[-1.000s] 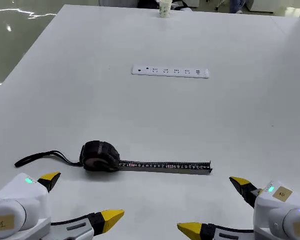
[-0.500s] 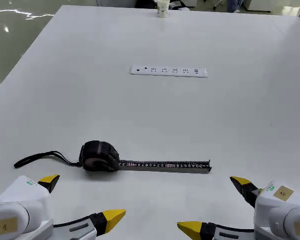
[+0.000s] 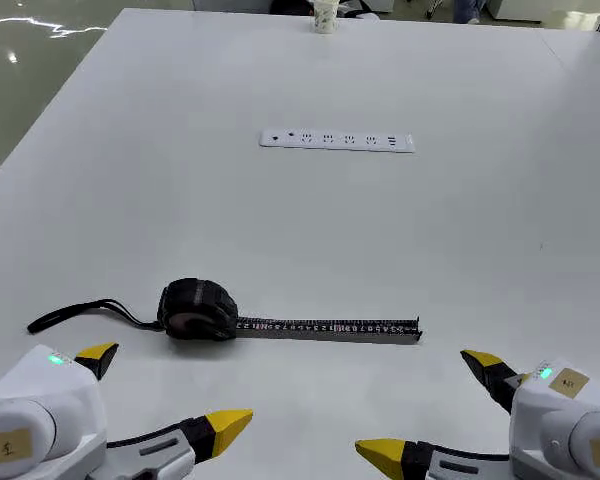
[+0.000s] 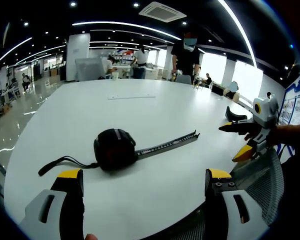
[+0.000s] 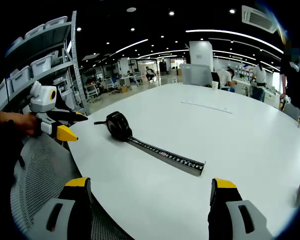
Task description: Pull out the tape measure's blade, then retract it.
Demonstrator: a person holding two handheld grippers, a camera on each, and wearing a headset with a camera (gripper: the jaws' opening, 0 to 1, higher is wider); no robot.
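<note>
Nothing on the table (image 3: 180, 180) is seen to have moved over the last second: the tape measure (image 3: 197, 311) and its blade (image 3: 330, 329) are found where they lay, and the small shift of the head view is put down to the headset. The pull-out is judged done, since the blade is laid out flat to the right of the case (image 4: 115, 148) with nothing holding it, presumably kept there by a lock; the retraction is judged not yet made. The tape measure is placed near the front edge of the table, just beyond the two grippers, and is touched by neither. The left gripper (image 3: 163, 388) and the right gripper (image 3: 427, 405) are held with jaws spread wide and nothing between them. The table is made out as a broad, smooth white slab with a faint sheen; the grippers are built of rounded white housings with black jaws capped in yellow; the power strip (image 3: 337, 141), well behind the tape measure, is shown as a long, flat white bar; the case is seen as a rounded black body, probably rubber-coated; the blade is seen as a thin, narrow dark strip printed with pale marks and ended by a small hook (image 3: 418, 330); the wrist strap (image 3: 80, 314) is trailed off to the left as a thin black cord
</note>
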